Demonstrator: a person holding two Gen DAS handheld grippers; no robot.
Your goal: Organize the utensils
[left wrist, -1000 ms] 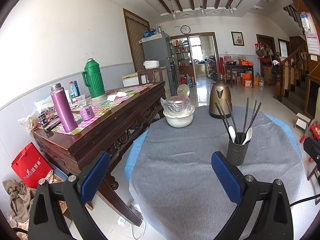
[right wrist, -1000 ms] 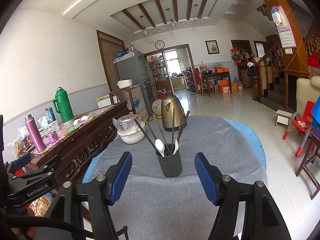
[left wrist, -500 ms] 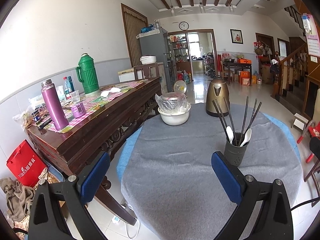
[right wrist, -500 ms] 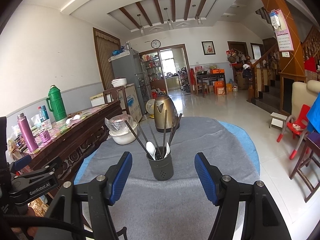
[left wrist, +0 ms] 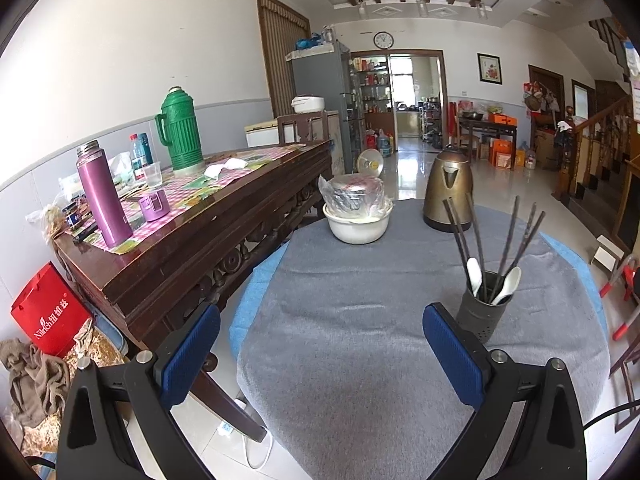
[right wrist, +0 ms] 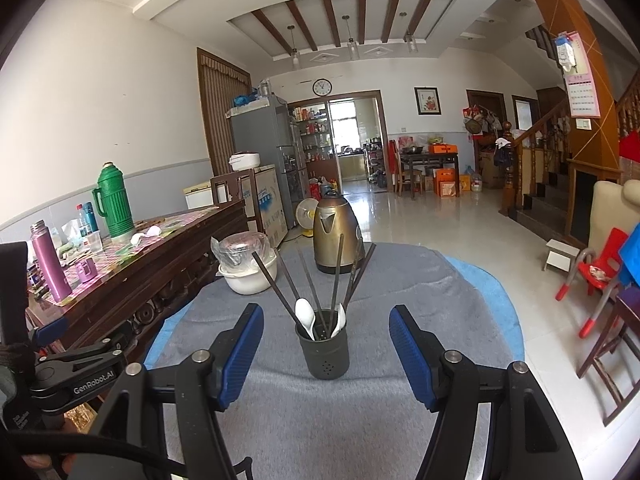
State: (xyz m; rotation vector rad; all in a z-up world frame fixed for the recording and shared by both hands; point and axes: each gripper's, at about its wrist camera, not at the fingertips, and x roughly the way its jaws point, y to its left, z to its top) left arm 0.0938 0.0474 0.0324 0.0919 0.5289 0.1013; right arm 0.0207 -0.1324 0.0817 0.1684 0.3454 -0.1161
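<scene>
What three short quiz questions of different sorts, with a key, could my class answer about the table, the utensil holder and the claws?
1. True or false: the utensil holder lies tipped over on the grey cloth.
2. Which stands nearest the kettle? A) white bowl B) green thermos C) purple flask
3. Fill in: the right claw is ____, holding nothing.

Key: 1 false; 2 A; 3 open.
</scene>
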